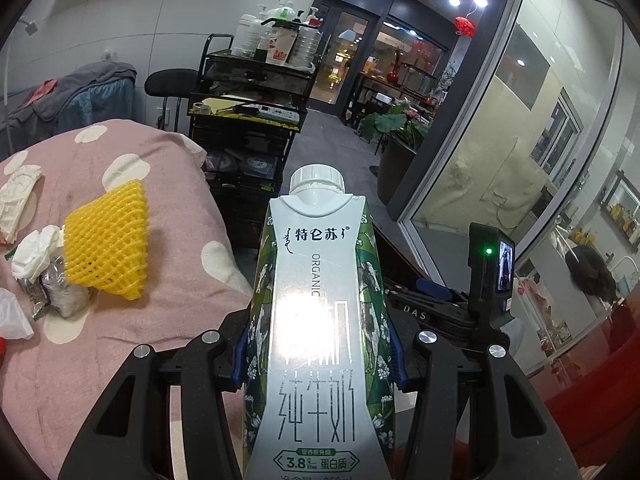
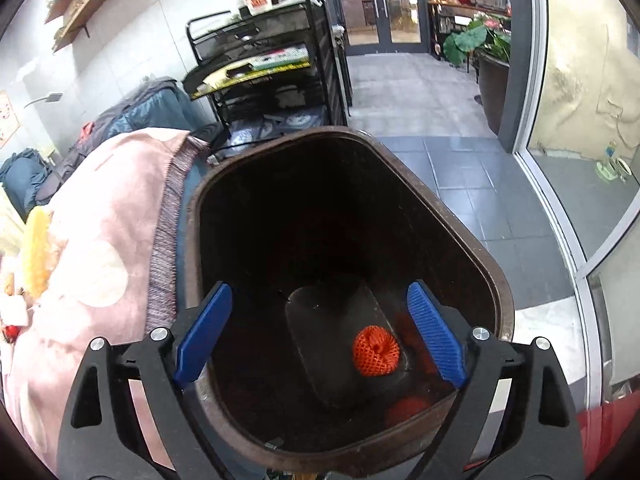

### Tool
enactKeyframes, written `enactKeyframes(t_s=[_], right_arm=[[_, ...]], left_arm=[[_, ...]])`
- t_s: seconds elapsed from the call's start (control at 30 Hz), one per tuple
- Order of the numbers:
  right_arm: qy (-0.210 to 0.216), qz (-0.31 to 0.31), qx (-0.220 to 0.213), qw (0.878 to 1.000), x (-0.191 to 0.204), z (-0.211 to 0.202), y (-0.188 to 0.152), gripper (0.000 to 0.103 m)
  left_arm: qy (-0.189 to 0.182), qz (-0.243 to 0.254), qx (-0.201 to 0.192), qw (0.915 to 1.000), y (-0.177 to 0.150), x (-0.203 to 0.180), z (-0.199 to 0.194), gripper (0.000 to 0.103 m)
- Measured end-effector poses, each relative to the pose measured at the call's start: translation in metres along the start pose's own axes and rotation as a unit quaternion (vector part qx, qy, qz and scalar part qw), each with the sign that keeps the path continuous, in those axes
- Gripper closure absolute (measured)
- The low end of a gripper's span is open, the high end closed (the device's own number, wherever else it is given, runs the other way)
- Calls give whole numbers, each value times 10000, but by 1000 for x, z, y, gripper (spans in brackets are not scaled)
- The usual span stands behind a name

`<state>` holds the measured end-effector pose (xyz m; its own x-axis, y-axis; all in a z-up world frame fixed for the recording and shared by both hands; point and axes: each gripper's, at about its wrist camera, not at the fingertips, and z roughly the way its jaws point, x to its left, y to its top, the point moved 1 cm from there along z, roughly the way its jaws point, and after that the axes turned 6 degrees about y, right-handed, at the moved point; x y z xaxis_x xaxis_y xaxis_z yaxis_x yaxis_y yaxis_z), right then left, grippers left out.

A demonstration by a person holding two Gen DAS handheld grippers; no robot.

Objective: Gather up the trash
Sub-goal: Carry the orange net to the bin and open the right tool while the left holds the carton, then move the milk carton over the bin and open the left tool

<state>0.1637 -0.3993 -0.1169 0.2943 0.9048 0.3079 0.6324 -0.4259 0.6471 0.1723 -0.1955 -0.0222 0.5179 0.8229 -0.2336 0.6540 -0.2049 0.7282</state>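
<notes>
My left gripper (image 1: 318, 356) is shut on a white and green milk carton (image 1: 318, 320) with a white screw cap, held upright beside the pink spotted blanket (image 1: 168, 248). On the blanket lie a yellow foam net (image 1: 110, 240), crumpled white tissues (image 1: 34, 250) and small wrappers (image 1: 38, 294). My right gripper (image 2: 320, 334) is open and empty, its blue pads (image 2: 436, 334) above the mouth of a dark brown trash bin (image 2: 460, 220). An orange foam net (image 2: 376, 350) lies at the bin's bottom.
A black wire cart (image 1: 248, 92) with bottles stands behind the blanket. A glass wall (image 1: 520, 152) runs along the right. A potted plant (image 1: 400, 128) stands by the doorway. The other gripper's camera (image 1: 492, 264) shows at right.
</notes>
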Motion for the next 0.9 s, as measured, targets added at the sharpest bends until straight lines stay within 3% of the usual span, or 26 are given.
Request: enactKeyframes(t_s=[0.2, 0.4, 0.9], right_arm=[[27, 31, -369, 9993, 1, -28, -2, 13], [-272, 74, -798, 9964, -6, -56, 5, 11], [-812, 428, -1019, 9906, -54, -95, -5, 10]], left_arm=[[-113, 95, 130, 9998, 8, -14, 15, 53], [-172, 210, 331, 9991, 17, -29, 36, 53], [-120, 285, 1018, 9943, 36, -58, 108, 53]])
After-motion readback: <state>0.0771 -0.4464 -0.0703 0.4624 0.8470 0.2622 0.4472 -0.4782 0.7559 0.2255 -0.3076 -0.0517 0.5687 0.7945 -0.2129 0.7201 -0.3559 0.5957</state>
